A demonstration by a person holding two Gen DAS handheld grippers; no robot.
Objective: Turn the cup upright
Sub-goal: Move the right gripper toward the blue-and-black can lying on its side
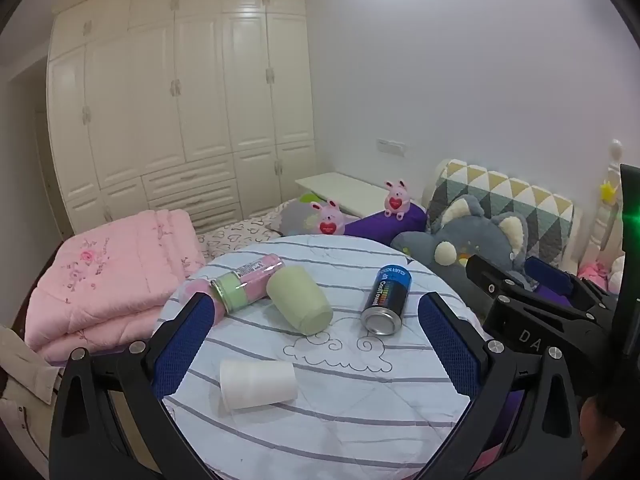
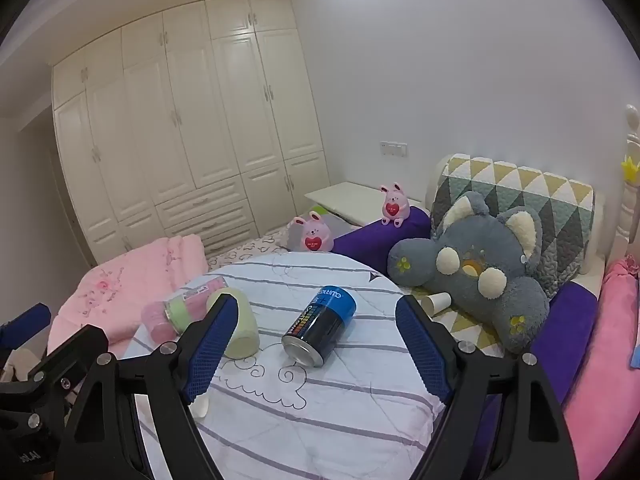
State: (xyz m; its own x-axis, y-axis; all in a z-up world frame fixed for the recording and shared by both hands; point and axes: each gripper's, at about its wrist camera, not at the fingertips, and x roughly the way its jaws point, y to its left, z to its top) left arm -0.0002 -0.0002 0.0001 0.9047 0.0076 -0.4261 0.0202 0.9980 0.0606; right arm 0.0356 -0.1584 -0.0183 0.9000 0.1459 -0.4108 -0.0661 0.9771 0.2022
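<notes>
Currently, bedroom: two hand-held tongs hover over a round, striped-cloth surface [image 1: 360, 432] set against a bed.
Surface: four things lie toppled on it, with bare striped cloth toward the near rim and a sharp drop-off all round.
Left tongs [image 1: 316, 328]: released, jaws spread wide, nothing between the pads; they frame most of the clutter.
Right tongs [image 2: 316, 332]: likewise released and empty, jaws spread, aimed at the blue can [image 2: 320, 330].
Green cup [image 1: 299, 300]: on its side near the middle, flat base toward the cameras, mouth pointing away and left; its long axis runs roughly along the left tongs' line of sight, slightly skewed. It touches the pink-and-green bottle [image 1: 244, 284] behind it.
White paper cup [image 1: 256, 386]: also on its side, nearest the left tongs, long axis running crosswise, in open cloth.
Nearer hand: the left, by judgement, for either cup.
Blue can: lies well apart, right of the green cup.
Room to move: ample around the white cup; tighter for the green one, hemmed by the bottle.
</notes>
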